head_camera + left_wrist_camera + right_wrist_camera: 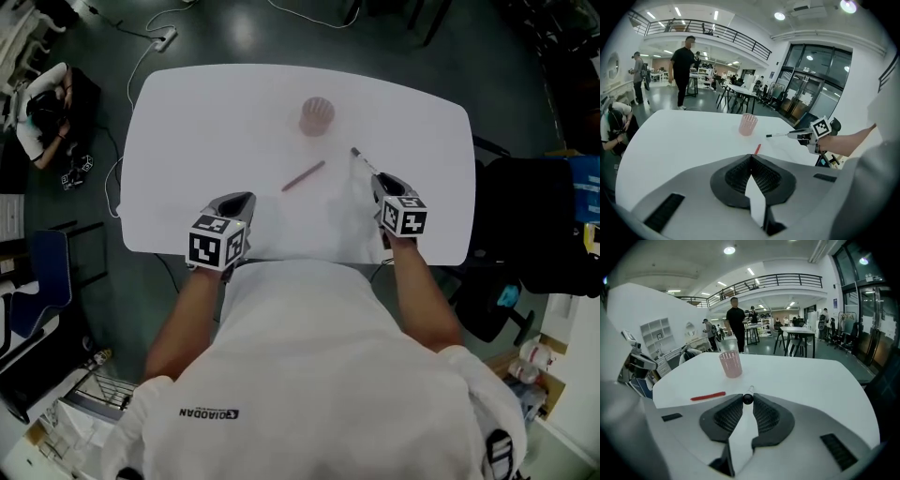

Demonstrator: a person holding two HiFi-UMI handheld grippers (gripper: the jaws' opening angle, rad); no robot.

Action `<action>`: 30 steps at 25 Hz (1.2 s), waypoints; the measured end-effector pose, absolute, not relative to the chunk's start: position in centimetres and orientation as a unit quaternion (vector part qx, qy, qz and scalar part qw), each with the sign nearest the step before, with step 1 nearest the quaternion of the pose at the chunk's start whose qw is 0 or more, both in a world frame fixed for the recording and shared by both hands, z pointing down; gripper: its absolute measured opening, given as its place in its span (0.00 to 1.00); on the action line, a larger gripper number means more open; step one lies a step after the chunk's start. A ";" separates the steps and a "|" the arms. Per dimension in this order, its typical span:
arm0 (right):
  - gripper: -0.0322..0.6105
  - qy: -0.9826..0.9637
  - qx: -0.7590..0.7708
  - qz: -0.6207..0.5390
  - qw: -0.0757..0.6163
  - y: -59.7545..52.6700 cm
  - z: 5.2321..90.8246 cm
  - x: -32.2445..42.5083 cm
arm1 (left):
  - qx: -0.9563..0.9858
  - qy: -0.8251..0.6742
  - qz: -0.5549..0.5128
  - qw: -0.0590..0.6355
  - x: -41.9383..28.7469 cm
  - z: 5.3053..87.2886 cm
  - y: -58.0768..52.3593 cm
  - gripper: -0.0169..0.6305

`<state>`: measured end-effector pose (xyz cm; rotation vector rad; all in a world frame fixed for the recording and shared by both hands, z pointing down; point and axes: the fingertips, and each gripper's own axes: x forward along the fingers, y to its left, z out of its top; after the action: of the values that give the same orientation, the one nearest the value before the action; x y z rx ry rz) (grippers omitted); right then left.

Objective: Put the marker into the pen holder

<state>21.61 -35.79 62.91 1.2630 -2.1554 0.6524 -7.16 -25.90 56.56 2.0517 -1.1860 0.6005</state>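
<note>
- Head view: from above the person's shoulders, looking steeply down, high enough to take in the whole white worktop [187,122].
- Left gripper view: low behind its own fingers [736,176], facing across the worktop.
- Right gripper view: low behind its fingers [723,417], likewise.
- All three share the pen holder [747,124] and the red pen [708,396].

Pink mesh pen holder [316,115] upright, far-mid table. White marker [361,159] w/ black end pinched at my right gripper [748,401] tips, off table. Red marker [303,176] flat nr holder.
</note>
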 end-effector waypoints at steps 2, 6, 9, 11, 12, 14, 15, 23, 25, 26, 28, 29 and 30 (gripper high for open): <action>0.18 -0.808 0.469 0.236 0.268 -35.9 61.8 21.0 | 0.790 -0.455 0.230 0.340 -7.2 56.5 -25.9 0.07; 0.18 -0.820 0.470 0.231 0.233 -36.4 58.6 19.5 | 0.793 -0.456 0.225 0.336 -7.7 56.0 -26.1 0.07; 0.18 -0.834 0.465 0.216 0.202 -37.3 55.4 17.7 | 0.793 -0.460 0.220 0.335 -8.2 55.7 -26.1 0.07; 0.18 -0.843 0.460 0.204 0.188 -38.1 53.7 16.6 | 0.792 -0.462 0.218 0.335 -8.4 55.6 -26.1 0.07; 0.18 -0.847 0.457 0.199 0.184 -38.5 53.1 16.0 | 0.792 -0.463 0.216 0.334 -8.5 55.5 -26.1 0.07; 0.18 -0.852 0.451 0.192 0.182 -39.2 52.5 14.9 | 0.791 -0.466 0.213 0.335 -8.8 55.5 -26.0 0.07; 0.18 -0.854 0.448 0.190 0.183 -39.6 52.5 14.3 | 0.790 -0.469 0.211 0.335 -9.1 55.5 -25.8 0.07; 0.18 -0.858 0.423 0.172 0.235 -41.9 54.3 9.7 | 0.777 -0.492 0.196 0.341 -11.7 55.6 -24.4 0.07; 0.18 -0.853 0.425 0.168 0.252 -42.4 55.1 9.2 | 0.774 -0.497 0.192 0.342 -12.3 55.6 -24.0 0.07; 0.18 -0.851 0.426 0.169 0.257 -42.6 55.5 9.0 | 0.772 -0.500 0.190 0.343 -12.6 55.6 -23.8 0.07; 0.19 -0.846 0.430 0.176 0.261 -42.9 56.0 8.8 | 0.769 -0.504 0.187 0.345 -13.2 55.6 -23.4 0.07; 0.19 -0.845 0.432 0.180 0.260 -43.1 56.2 8.8 | 0.768 -0.506 0.186 0.346 -13.4 55.7 -23.2 0.07; 0.19 -0.844 0.434 0.183 0.259 -43.2 56.3 8.8 | 0.766 -0.508 0.186 0.347 -13.7 55.8 -23.1 0.07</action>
<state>8.75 -43.17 56.32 1.1749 -2.2860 0.4961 -13.65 -23.08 55.76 1.9864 -1.3176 0.4820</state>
